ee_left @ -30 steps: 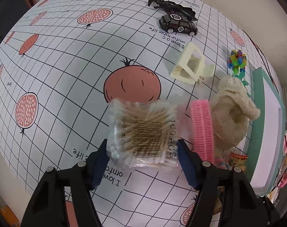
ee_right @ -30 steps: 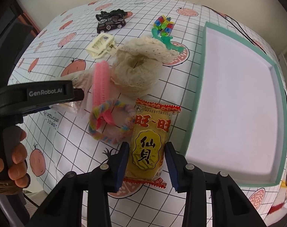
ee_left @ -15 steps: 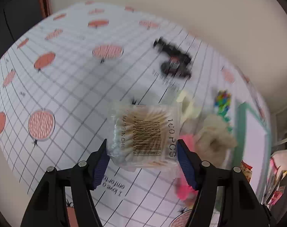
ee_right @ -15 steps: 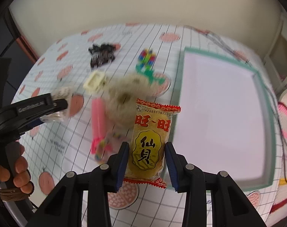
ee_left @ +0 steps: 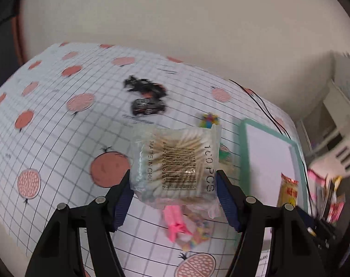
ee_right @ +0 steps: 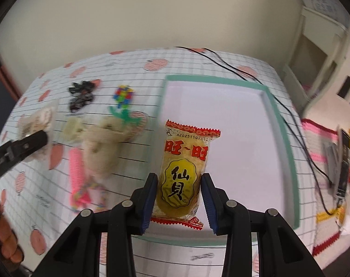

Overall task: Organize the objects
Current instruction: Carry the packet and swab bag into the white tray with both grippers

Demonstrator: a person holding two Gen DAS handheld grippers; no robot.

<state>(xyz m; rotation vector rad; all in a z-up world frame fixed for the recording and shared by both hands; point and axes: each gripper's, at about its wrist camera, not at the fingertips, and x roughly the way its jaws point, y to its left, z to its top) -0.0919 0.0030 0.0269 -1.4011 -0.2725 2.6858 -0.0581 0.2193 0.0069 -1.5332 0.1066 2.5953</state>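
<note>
A fruit-print tabletop (ee_right: 133,249) carries a green-rimmed tray (ee_right: 279,124). Above it the left gripper (ee_left: 175,192) has its jaws clamped on a bag of cotton swabs (ee_left: 175,161); the right gripper (ee_right: 178,198) pinches a yellow snack packet (ee_right: 184,173) over the tray's near edge.

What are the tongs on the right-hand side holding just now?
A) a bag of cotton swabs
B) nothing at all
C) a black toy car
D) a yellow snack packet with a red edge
D: in the right wrist view the right tongs pinch a yellow snack packet with red trim, raised in front of the green-rimmed tray.
</note>
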